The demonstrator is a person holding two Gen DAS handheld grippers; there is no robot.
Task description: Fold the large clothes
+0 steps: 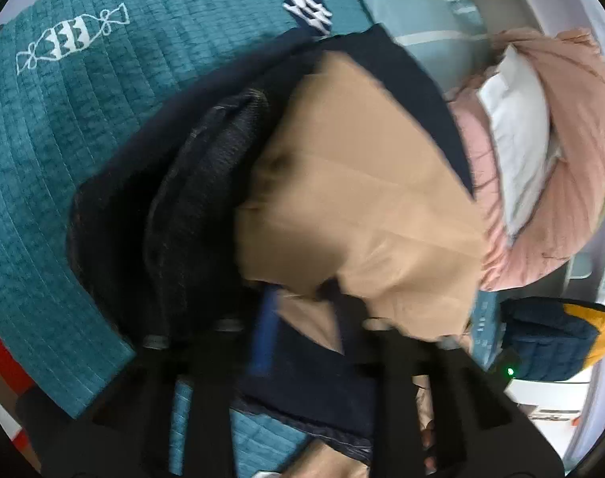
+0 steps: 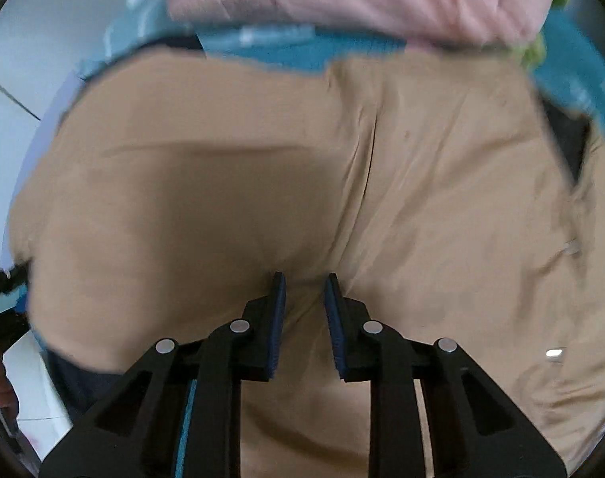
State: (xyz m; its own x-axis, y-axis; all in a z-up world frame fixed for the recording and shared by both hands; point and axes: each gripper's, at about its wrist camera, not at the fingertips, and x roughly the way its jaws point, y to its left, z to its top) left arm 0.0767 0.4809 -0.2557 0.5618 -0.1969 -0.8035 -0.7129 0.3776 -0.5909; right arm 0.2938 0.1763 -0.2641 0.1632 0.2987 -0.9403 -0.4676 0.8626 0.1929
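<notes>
In the right wrist view, the right tongs (image 2: pixel 304 298) pinch a fold of the tan garment (image 2: pixel 230 183), which fills mid-frame. In the left wrist view, the left tongs (image 1: pixel 302 330) are blurred under cloth, so their state is unclear. Beyond, dark jeans (image 1: pixel 199 183) lie on the teal quilt (image 1: pixel 63 151), a pink duvet (image 1: pixel 573 127) at right.

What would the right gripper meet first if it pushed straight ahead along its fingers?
The tan garment. The right gripper points into it, cloth bunched between its slightly parted fingers; depth is unclear.
</notes>
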